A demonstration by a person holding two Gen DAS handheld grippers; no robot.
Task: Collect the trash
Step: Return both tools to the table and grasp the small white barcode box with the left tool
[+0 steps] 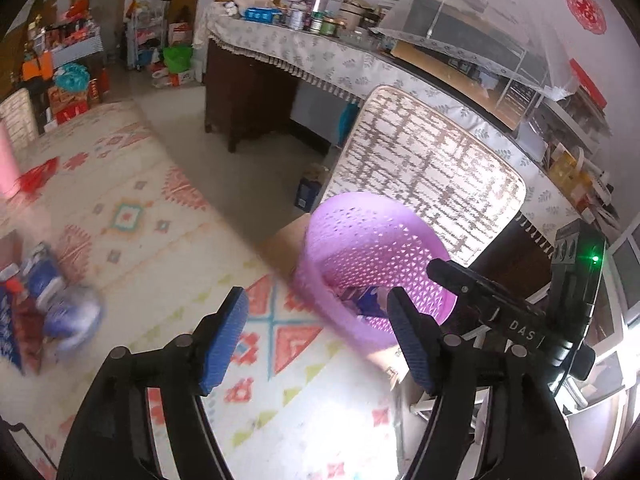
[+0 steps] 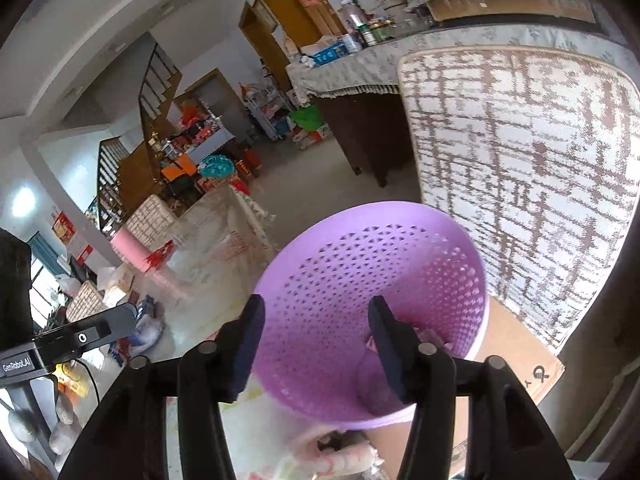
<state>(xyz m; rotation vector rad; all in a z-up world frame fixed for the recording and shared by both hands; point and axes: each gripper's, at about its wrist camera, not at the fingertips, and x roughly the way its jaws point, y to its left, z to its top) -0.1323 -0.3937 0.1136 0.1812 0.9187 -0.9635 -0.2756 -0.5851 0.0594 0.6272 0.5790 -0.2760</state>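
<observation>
Looks like a drop-off step: both the right gripper (image 2: 316,344) and left gripper (image 1: 316,344) are spread empty at the purple basket (image 2: 372,280), so the blurry wrappers (image 1: 52,300) well left of it probably get grabbed next.

A round lilac plastic waste basket (image 1: 372,264), its wall pierced all over with small triangular holes, stands open-topped on a cardboard box just past the desk's edge, in front of a chair back. Inside, near the bottom, lies a blue and white wrapper (image 1: 366,298). On the patterned cloth of the desk, well apart from the basket, a blurred heap of blue, white and red wrappers (image 1: 48,300) lies loose.
</observation>
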